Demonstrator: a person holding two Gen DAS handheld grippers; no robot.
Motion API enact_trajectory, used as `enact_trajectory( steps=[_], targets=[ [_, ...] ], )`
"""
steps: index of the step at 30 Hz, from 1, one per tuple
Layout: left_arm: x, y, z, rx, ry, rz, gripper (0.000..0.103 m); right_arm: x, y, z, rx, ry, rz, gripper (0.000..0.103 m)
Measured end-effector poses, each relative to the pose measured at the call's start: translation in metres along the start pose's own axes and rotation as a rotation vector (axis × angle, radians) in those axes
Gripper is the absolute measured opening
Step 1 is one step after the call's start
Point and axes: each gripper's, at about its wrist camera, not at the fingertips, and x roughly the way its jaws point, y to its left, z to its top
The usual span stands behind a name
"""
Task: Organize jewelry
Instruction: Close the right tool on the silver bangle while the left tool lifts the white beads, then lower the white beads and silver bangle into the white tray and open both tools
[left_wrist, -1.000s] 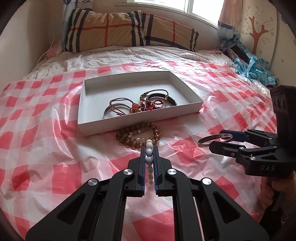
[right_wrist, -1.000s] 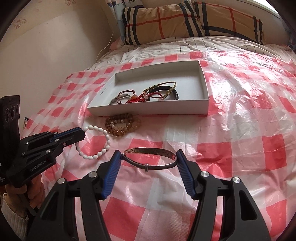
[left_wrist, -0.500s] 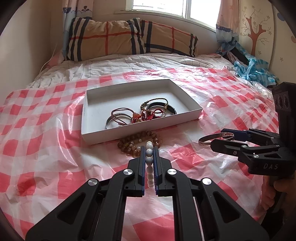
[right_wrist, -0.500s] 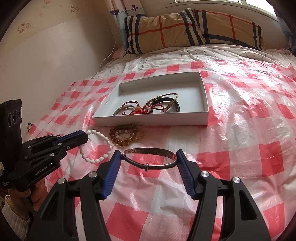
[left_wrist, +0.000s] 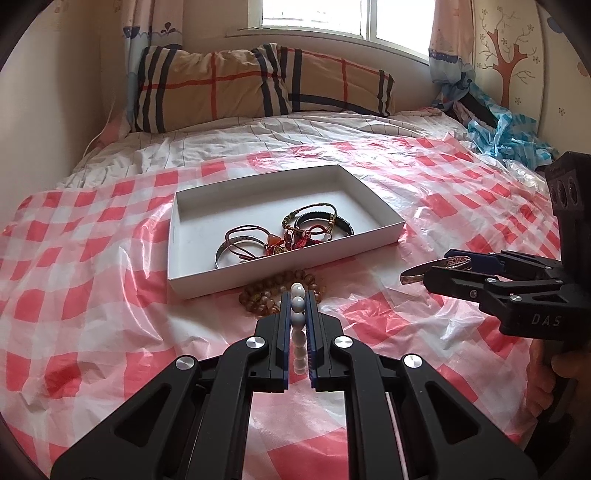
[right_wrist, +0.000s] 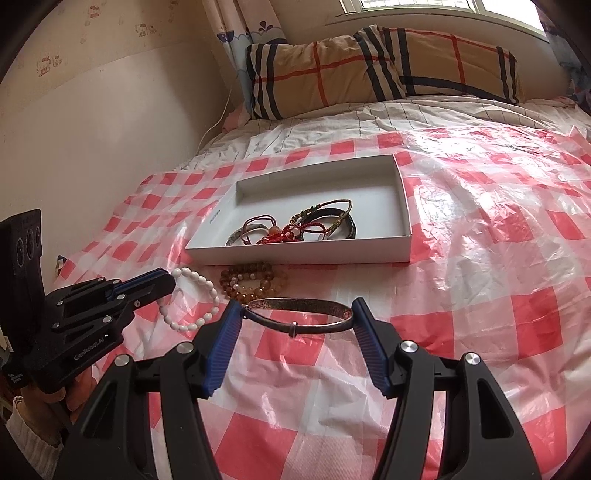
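Both tongs sit higher than a second ago: left gripper (left_wrist: 297, 314) still clamps the white bead bracelet (right_wrist: 195, 301) (lower beads hidden), right gripper (right_wrist: 297, 321) still pinches the metal bangle (right_wrist: 299, 314).

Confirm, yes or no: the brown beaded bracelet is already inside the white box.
No, the brown beaded bracelet lies on the checked plastic sheet just outside the near wall of the white box.
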Motion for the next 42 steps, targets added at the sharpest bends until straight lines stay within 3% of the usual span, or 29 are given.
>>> enact_trajectory(
  steps=[13, 30, 31, 33, 34, 39, 42],
  targets=[
    [0.004, 0.015, 0.031, -0.085, -0.014, -0.098, 0.007, 0.001, 0.001, 0.022, 0.025, -0.084, -0.005, 0.060],
    [0.060, 0.020, 0.084, -0.135, -0.025, -0.139, 0.007, 0.068, -0.001, 0.091, -0.003, -0.135, 0.000, 0.060],
    [0.065, 0.021, 0.087, -0.139, -0.028, -0.133, 0.007, 0.074, -0.002, 0.095, -0.003, -0.137, -0.002, 0.061],
    [0.081, 0.025, 0.090, -0.158, -0.010, -0.077, 0.007, 0.089, -0.005, 0.099, -0.009, -0.108, -0.074, 0.076],
    [0.089, 0.029, 0.091, -0.171, 0.017, -0.050, 0.007, 0.095, -0.009, 0.097, -0.006, -0.084, -0.112, 0.078],
    [0.095, 0.051, 0.073, -0.209, 0.086, 0.046, 0.008, 0.086, -0.015, 0.081, -0.040, -0.010, -0.174, 0.078],
    [0.080, 0.061, 0.067, -0.228, 0.082, 0.065, 0.011, 0.081, -0.007, 0.068, -0.053, 0.059, -0.133, 0.078]
  ],
)
